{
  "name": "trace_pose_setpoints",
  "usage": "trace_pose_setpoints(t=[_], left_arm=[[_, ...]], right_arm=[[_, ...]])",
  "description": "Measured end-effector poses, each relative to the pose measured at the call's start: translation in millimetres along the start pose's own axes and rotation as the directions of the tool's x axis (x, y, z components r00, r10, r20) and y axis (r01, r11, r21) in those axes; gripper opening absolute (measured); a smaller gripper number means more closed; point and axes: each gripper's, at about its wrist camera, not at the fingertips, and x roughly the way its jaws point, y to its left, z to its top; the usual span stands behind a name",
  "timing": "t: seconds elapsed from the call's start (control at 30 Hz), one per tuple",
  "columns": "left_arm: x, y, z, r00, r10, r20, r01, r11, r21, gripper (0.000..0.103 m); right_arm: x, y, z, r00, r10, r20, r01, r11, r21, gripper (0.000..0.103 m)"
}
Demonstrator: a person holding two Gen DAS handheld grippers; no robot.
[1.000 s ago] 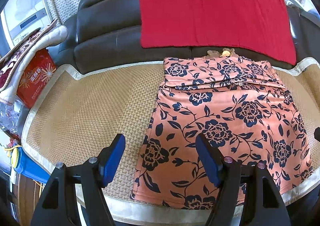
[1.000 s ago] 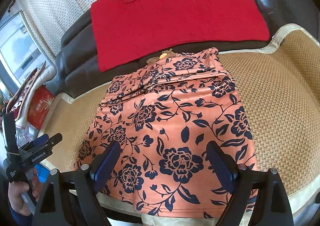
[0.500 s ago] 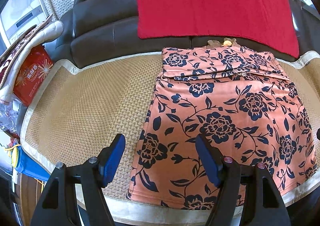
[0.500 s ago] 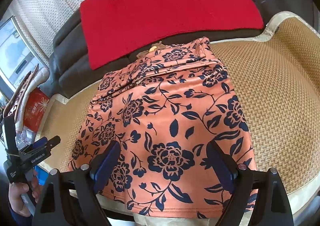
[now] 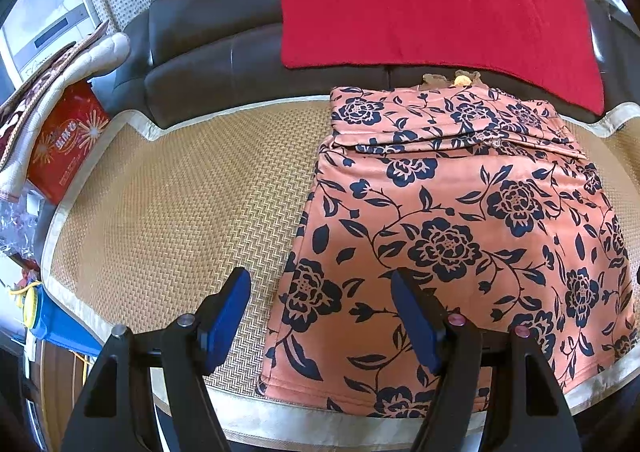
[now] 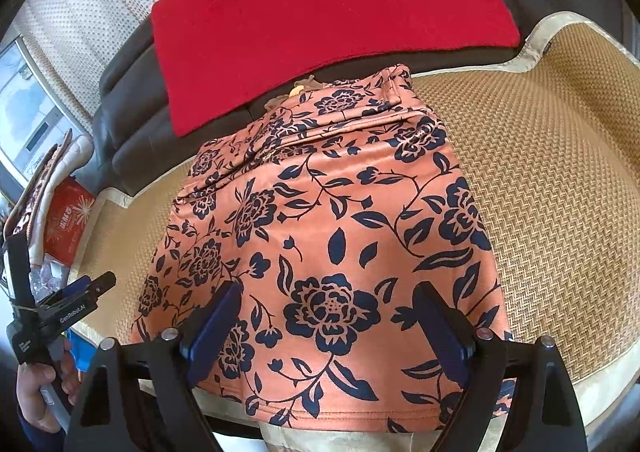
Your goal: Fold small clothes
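Note:
An orange skirt with dark blue flowers lies flat on the woven sofa mat, waistband at the far end, hem at the near edge. It also shows in the right wrist view. My left gripper is open and empty, hovering above the skirt's near left corner. My right gripper is open and empty above the hem's middle. The left gripper also shows at the left edge of the right wrist view, held by a hand.
A red cloth hangs over the dark leather sofa back. A red box and a quilted cushion sit at the far left. A blue item lies below the mat's left edge.
Both grippers have moved slightly closer to the skirt's near hem and tilted down. The skirt has not moved. Both grippers stay open.

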Motion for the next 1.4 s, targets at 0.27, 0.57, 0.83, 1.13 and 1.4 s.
trace_pose_setpoints(t=[0.27, 0.57, 0.83, 1.13, 1.4], left_arm=[[10, 7, -5, 0.998, -0.042, -0.038, 0.041, 0.999, -0.018, 0.083], [53, 70, -54, 0.969, -0.158, -0.191, 0.129, 0.98, -0.154, 0.086], [72, 91, -78, 0.942, -0.25, -0.222, 0.188, 0.946, -0.265, 0.086], [70, 87, -81, 0.917, -0.362, -0.169, 0.314, 0.914, -0.257, 0.086], [72, 88, -82, 0.901, -0.407, -0.146, 0.352, 0.887, -0.3, 0.086]], right_arm=[[3, -10, -5, 0.999, 0.031, -0.037, -0.03, 0.999, 0.031, 0.09], [-4, -113, -12, 0.988, 0.026, -0.155, 0.009, 0.976, 0.217, 0.101], [8, -142, -21, 0.963, 0.141, -0.231, -0.077, 0.961, 0.266, 0.101], [18, -134, -19, 0.949, 0.155, -0.273, -0.094, 0.97, 0.225, 0.08], [23, -124, -19, 0.941, 0.164, -0.296, -0.112, 0.976, 0.185, 0.075]])
